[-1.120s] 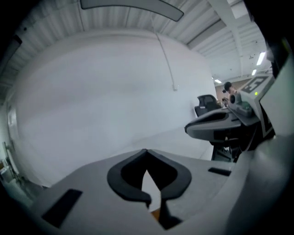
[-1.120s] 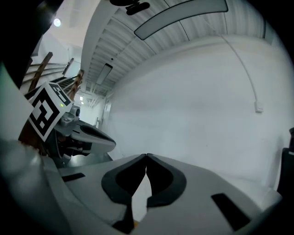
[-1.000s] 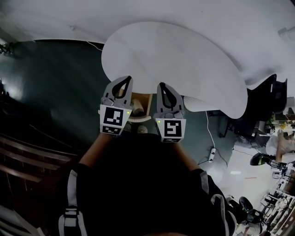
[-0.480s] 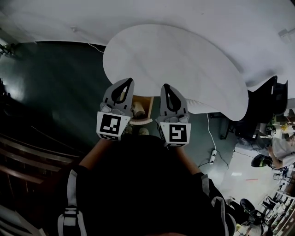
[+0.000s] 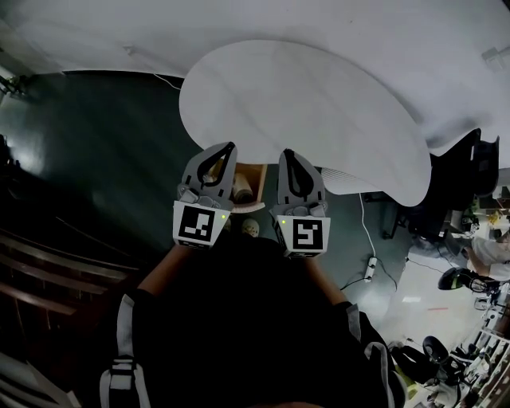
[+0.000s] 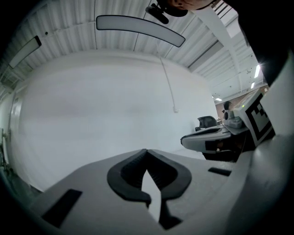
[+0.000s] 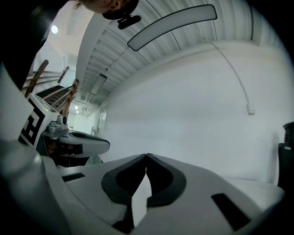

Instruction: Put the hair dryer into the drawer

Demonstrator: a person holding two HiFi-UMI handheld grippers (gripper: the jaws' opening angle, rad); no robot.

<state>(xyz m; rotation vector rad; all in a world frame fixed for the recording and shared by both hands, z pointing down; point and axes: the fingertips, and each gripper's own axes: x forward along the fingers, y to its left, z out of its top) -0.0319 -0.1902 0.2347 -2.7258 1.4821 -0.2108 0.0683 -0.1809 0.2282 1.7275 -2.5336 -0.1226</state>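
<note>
White curved table (image 5: pixel 319 103) over a dark floor (image 5: pixel 96 159)

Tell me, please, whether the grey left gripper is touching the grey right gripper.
Apart. The head view shows a clear gap between the left gripper and right gripper, with the wooden drawer visible through it.

We hold the left gripper (image 5: pixel 229 147) and right gripper (image 5: pixel 285 152) side by side at the near edge of the surface (image 5: pixel 319 103). The drawer (image 5: pixel 256 177) lies between and below them, a wall (image 5: pixel 239 24) behind, and a power strip (image 5: pixel 367 268) on the floor (image 5: pixel 96 143) to the right.
</note>
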